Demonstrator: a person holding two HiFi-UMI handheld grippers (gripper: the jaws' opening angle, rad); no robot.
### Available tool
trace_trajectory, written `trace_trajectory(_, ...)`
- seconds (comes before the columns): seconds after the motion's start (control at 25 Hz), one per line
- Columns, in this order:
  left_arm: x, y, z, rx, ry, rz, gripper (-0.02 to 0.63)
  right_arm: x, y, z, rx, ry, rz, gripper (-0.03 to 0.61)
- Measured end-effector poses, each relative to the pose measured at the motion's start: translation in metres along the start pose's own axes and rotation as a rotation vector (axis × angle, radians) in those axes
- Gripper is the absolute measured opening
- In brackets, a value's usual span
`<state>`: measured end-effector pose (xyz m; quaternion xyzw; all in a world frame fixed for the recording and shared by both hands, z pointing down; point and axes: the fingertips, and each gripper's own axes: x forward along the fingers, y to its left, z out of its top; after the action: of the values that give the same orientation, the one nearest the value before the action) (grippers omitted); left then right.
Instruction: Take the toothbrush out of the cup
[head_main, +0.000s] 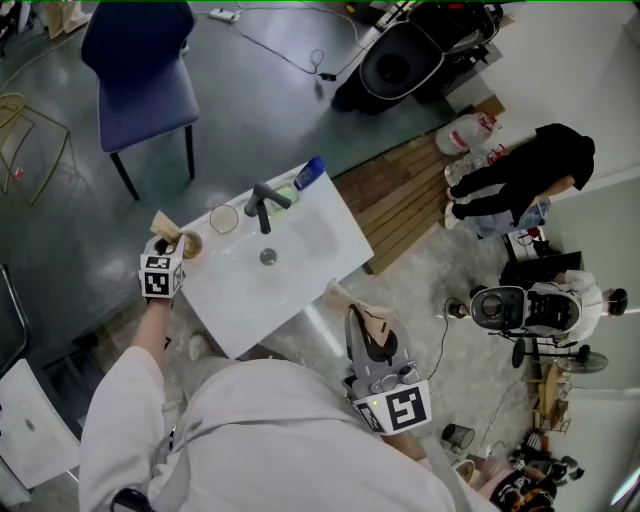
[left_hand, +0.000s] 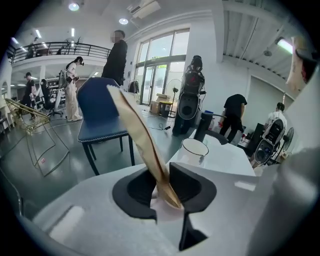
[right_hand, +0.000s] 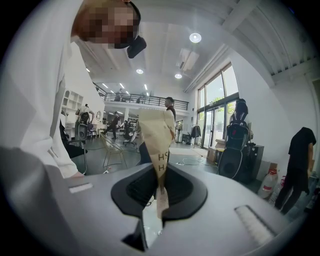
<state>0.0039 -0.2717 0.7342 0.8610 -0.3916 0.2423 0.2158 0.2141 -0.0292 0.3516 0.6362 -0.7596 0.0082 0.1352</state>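
Cup (head_main: 224, 218) on sink (head_main: 312, 238), beside faucet (head_main: 265, 203)

The worktop (head_main: 310, 240) is white, its tap (head_main: 262, 205) dark grey, and the chair (head_main: 140, 70) navy. The marker cube (head_main: 161, 275) bears black-and-white squares. The left gripper (left_hand: 164, 189) has black fingers (left_hand: 192, 187) around a tan strip (left_hand: 140, 135). The right gripper (right_hand: 159, 195) has a beige paper wrapper (right_hand: 159, 135) with dark letters.

The left gripper (head_main: 168, 242) was at the left edge of the white tabletop (head_main: 310, 240). A tan strip (head_main: 162, 222) stuck out of its fingers, just beside a brown cup (head_main: 191, 245). A glass (head_main: 224, 219) stood near the dark tap (head_main: 264, 203). The right gripper (head_main: 368, 330) held a paper piece (head_main: 350, 300) by the tabletop's near corner. A blue chair (head_main: 140, 60) stood farther off.
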Motion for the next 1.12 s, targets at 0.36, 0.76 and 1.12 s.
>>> trace_trajectory(0.36, -0.006, -0.01, 0.018, 0.026, -0.069, -0.015, 0.043, 0.002, -0.005, -0.002, 0.005, -0.006, 0.014, 0.023)
trace_trajectory(0.76, -0.035, -0.018, 0.043, 0.074, -0.145, -0.015, 0.04, 0.009, -0.003, -0.003, 0.009, -0.018, 0.054, 0.023)
trace_trajectory(1.12, -0.078, -0.031, 0.073, 0.155, -0.224, -0.006, 0.04, 0.015, 0.003, -0.004, 0.007, -0.037, 0.092, 0.023)
